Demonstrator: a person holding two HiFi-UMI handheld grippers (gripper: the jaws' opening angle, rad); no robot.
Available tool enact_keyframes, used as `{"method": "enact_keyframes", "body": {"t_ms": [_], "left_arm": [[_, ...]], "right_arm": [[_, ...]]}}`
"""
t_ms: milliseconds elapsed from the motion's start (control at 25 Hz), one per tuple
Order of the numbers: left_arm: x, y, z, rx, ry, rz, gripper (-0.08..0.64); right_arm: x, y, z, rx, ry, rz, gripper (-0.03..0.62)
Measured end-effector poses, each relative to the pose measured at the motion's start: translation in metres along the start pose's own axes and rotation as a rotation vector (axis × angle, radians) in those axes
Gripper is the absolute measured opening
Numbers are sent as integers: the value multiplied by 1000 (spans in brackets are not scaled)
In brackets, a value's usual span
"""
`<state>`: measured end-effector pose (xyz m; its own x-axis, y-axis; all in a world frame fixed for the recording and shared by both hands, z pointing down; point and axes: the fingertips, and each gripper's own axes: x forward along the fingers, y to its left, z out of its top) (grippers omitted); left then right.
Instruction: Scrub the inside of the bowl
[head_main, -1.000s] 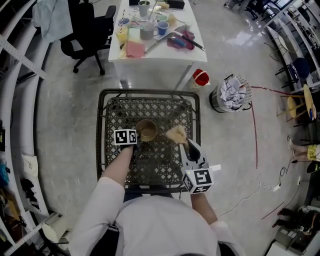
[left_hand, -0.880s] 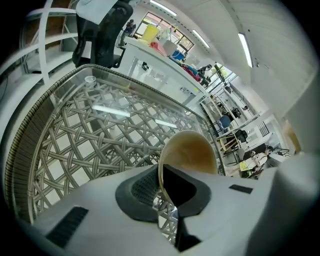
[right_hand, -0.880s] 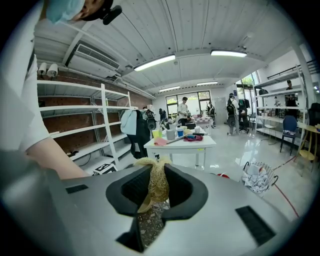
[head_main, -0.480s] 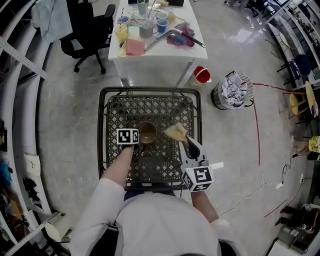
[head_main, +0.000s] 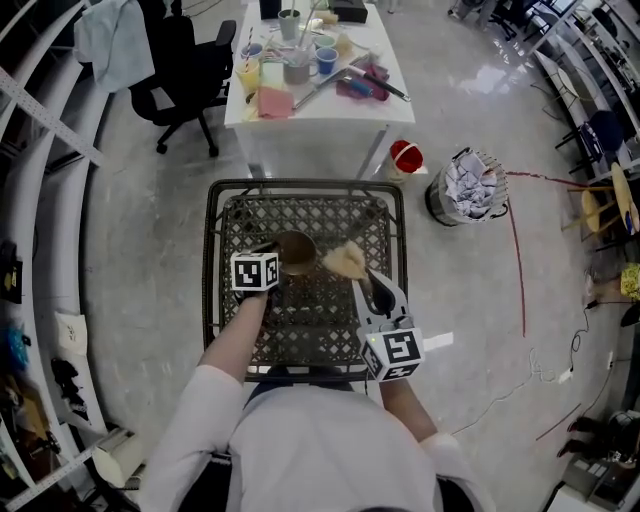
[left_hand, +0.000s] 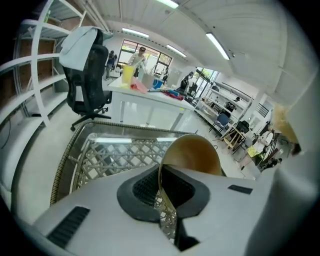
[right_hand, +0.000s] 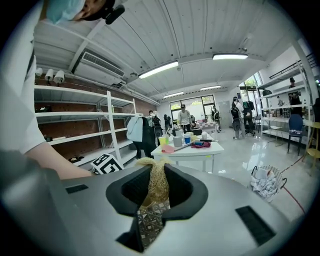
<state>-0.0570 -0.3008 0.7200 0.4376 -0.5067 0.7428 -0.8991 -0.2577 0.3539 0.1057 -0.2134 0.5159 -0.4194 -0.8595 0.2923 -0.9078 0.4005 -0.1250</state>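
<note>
While the left gripper (left_hand: 161, 187) pinches the brown bowl's (head_main: 296, 252) rim, tilting it over the lattice table's (head_main: 212, 300) far half, the right gripper (head_main: 360, 278) clamps a straw-coloured scrubber (head_main: 347, 262) just beside it. Beyond stand a cluttered white table (head_main: 330, 105), a red bucket (head_main: 404, 157) and a wastebasket (head_main: 465, 190).

Half the bowl (left_hand: 197, 156) hidden behind left gripper (left_hand: 161, 189)

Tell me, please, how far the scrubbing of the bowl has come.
Done: the left tongs grip the bowl by its rim, and it is tilted; the right tongs grip the scrubber. In hand: the scrubber is beside the bowl, not yet inside. Left: all the scrubbing of the inside.
</note>
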Motion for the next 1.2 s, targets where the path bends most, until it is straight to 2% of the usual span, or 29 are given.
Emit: {"method": "enact_keyframes", "body": {"t_ms": [480, 920, 1200], "left_arm": [[-66, -28, 53, 100, -198, -20, 38], [-132, -65, 91, 283, -325, -36, 38], [-171, -74, 96, 280, -384, -56, 38]], "right_arm": [[-8, 30, 20, -27, -65, 45, 89], [-20, 63, 44, -90, -112, 95, 89], [-31, 95, 58, -174, -139, 158, 89]]}}
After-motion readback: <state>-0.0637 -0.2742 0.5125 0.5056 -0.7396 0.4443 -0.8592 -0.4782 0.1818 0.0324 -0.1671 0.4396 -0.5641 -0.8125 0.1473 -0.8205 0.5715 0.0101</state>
